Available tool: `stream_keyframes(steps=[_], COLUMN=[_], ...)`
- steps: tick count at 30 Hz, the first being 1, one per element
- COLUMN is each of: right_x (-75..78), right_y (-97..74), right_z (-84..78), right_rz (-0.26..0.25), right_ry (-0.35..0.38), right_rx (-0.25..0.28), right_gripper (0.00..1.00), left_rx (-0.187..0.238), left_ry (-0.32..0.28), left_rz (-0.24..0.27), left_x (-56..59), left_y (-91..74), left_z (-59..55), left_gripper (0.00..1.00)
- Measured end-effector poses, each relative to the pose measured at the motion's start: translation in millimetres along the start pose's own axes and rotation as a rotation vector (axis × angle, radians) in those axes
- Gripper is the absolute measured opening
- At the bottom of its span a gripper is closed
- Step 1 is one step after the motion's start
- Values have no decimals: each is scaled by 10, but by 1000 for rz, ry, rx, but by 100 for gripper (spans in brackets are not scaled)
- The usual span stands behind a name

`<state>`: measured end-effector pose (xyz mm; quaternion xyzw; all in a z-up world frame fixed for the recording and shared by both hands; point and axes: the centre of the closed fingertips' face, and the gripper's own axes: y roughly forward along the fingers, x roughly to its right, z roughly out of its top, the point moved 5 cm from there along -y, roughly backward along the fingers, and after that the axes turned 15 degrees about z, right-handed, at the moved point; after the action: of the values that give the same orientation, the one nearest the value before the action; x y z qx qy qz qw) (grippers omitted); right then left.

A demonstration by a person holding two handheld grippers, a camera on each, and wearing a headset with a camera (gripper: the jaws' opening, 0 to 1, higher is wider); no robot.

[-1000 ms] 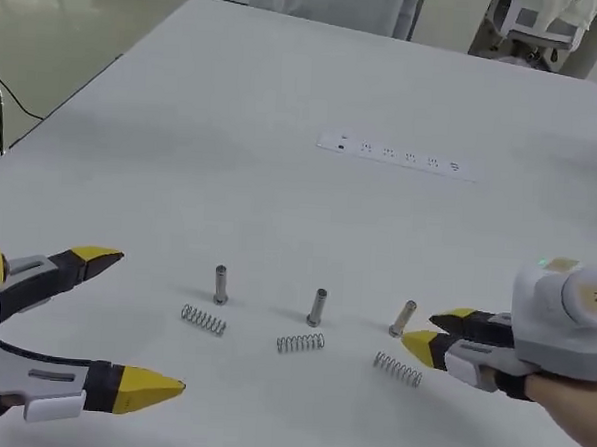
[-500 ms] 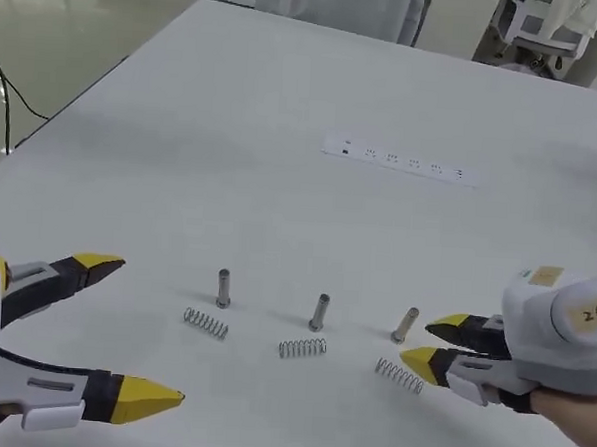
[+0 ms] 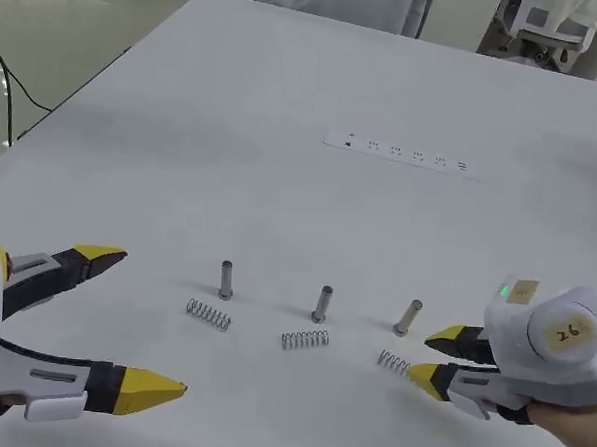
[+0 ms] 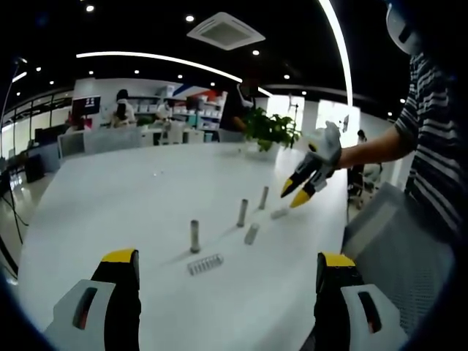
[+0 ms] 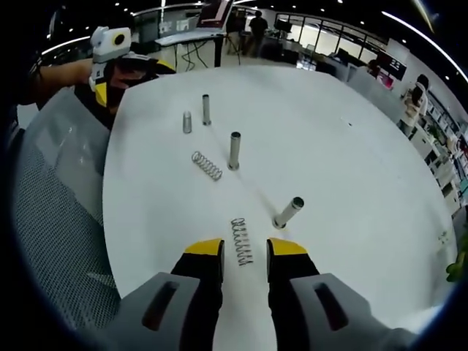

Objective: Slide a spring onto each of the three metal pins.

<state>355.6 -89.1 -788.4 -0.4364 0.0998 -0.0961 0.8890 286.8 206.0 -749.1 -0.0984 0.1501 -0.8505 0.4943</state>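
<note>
White table [image 3: 285, 103] carries all the parts. At the far left of the head view, the left gripper [image 3: 145, 321] hovers at the near edge. Its yellow-tipped jaws are spread wide and nothing is between them.

To its right, three pins stand in a row across the table, each with a spring lying flat just in front of it. None of the springs is on a pin.
- The left pin [image 3: 225, 279] stands upright. The left spring [image 3: 208, 314] lies near its base but apart from it.
- The mid pin [image 3: 321, 304] stands on end. The mid spring [image 3: 304, 339] lies just before it, not touching.
- A strip [image 3: 400, 154] of sockets lies flat far behind these, well apart from the row.
- The right pin [image 3: 408, 316] stands with a slight lean. The right spring [image 3: 392, 362] lies on the table near its foot.

At the far right, the right gripper [image 3: 427, 356] is low over the table and points at that spring. Its jaws are parted by a narrow gap. In the right gripper view the near end of the spring lies in that gap, with table showing on both sides, so the jaws are not clenched on it.
</note>
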Motion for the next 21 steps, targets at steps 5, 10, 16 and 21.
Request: stream_keyframes(steps=[5,10,16,21], right_x=[-10,13,47,44], right_y=[44,101,187,221], right_z=[-46,-49,-61,-78], right_rz=[7,20,40,59], right_ry=[-30,-36,-42,-53], right_rx=[-38,-56,-81,-102], right_gripper=[19,18,15,13], left_rx=[-12,-17,-7,-11], left_ry=[18,21,17,20], left_rz=[-3,-7,-15,-26], left_x=[8,29,55,82], left_y=[1,7,11,9], left_z=[-22,-34,-3,-7], left_gripper=[98,98,98,98])
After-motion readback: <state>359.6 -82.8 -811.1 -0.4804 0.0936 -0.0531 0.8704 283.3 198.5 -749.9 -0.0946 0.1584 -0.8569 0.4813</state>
